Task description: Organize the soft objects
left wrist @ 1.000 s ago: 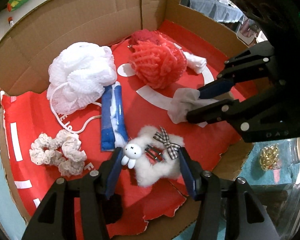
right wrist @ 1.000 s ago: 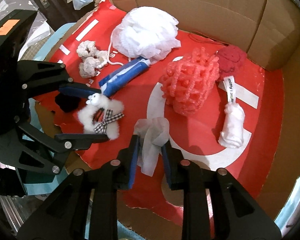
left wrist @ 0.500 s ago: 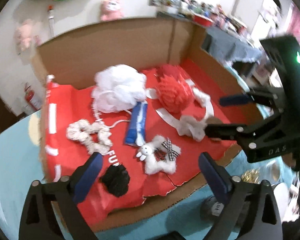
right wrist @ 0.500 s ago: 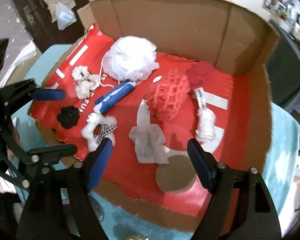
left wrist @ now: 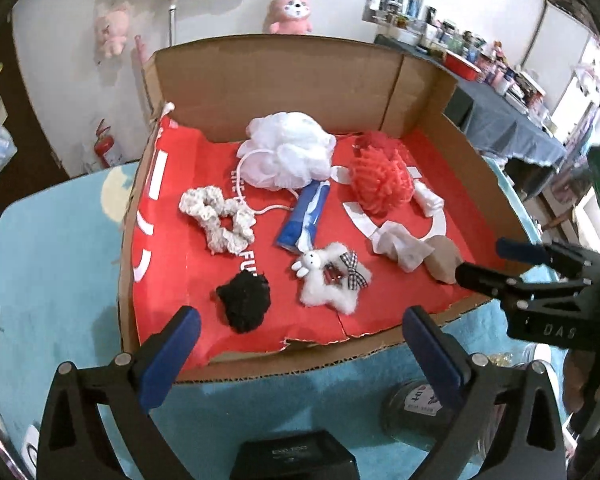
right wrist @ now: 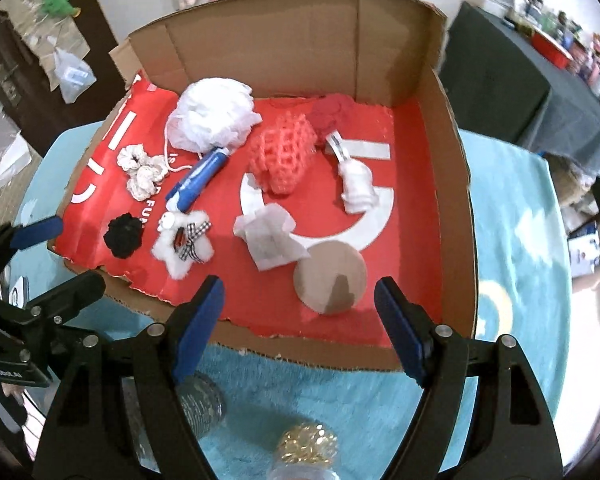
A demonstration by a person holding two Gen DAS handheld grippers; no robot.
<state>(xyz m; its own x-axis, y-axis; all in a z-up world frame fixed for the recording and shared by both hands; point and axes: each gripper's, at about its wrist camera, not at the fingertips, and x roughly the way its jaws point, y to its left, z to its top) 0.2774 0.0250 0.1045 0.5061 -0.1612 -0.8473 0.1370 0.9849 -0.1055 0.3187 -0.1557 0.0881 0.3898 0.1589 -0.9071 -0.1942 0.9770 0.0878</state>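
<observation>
Both claws are held wide apart with nothing between them; the left claw (left wrist: 296, 344) is opening. The fluffy white bunny toy (left wrist: 330, 280) lies just ahead of it in the cardboard box (left wrist: 284, 80), and the crumpled white cloth (right wrist: 270, 236) is seen beyond the right claw (right wrist: 298, 324).

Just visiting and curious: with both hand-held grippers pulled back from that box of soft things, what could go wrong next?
The white bath pouf trails a cord loop across the red liner, so lifting it might drag the cream scrunchie beside it. The box's torn front edge could catch a hand-held gripper reaching in. The glass jar on the blue mat below might get knocked.
</observation>
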